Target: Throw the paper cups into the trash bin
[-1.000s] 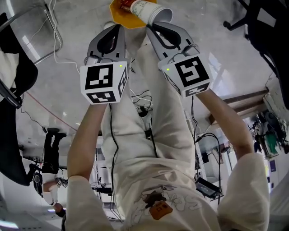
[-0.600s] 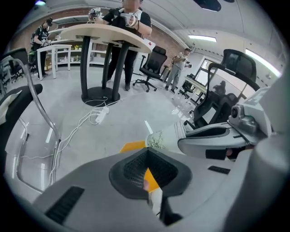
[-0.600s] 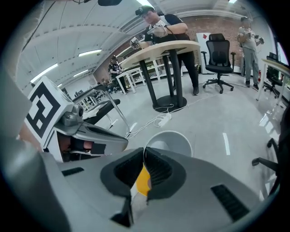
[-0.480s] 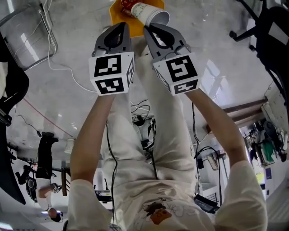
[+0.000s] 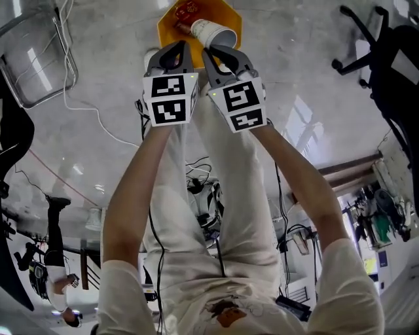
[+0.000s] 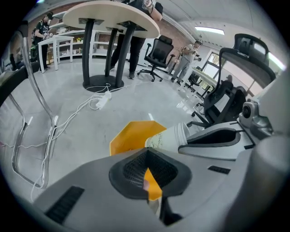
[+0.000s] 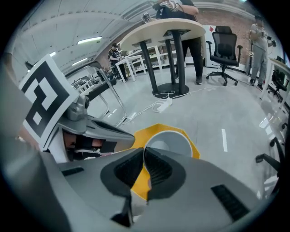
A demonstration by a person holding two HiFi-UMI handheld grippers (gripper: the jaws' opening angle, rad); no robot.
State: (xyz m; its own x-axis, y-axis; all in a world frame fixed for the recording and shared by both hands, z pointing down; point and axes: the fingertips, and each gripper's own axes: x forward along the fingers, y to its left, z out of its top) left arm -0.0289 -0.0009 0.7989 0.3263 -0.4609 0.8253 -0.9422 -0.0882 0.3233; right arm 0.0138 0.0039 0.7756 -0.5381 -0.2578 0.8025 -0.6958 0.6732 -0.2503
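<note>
- Head view: the right claw (image 5: 215,52) is holding a paper cup (image 5: 213,33) tilted above the yellow trash bin (image 5: 167,29), which is sitting on the floor (image 5: 105,72). The left claw (image 5: 175,47) is hovering just left of it.
- Left gripper view: the left claw is pressing narrow and gripping nothing.
- Right gripper view: the right claw is pinching the paper cup's rim.

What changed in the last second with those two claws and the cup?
Both grippers moved forward and closer together: the right gripper carried the paper cup further over the yellow trash bin, the left gripper alongside. Unchanged: the right stays clamped on the cup's rim; the left stays shut, empty.
</note>
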